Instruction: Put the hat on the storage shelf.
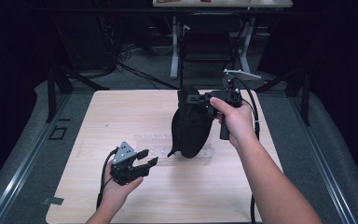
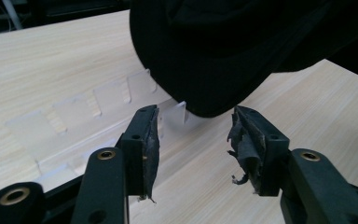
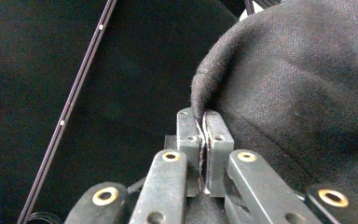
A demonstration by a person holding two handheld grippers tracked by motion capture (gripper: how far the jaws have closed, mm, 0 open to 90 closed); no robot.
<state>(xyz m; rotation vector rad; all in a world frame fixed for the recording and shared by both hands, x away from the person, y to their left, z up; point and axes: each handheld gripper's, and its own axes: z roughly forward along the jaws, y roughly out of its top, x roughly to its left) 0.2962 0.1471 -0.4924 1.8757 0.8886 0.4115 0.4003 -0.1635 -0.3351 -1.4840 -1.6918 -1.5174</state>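
Left gripper (image 1: 147,157): low, jaws wide | right gripper (image 1: 196,99): raised, jaws pinching black cloth (image 1: 191,128) above table (image 1: 121,112)

The high view looks forward and down over the table (image 1: 121,116). The left gripper view faces across it, close below a black cloth (image 2: 223,46). The right gripper view presses against the cloth (image 3: 298,84), which all three share.

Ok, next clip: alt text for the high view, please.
A person's right gripper holds a black cloth item up by its top edge, its bottom hanging over a clear plastic rack on a light wooden table. The left gripper waits open beside it.
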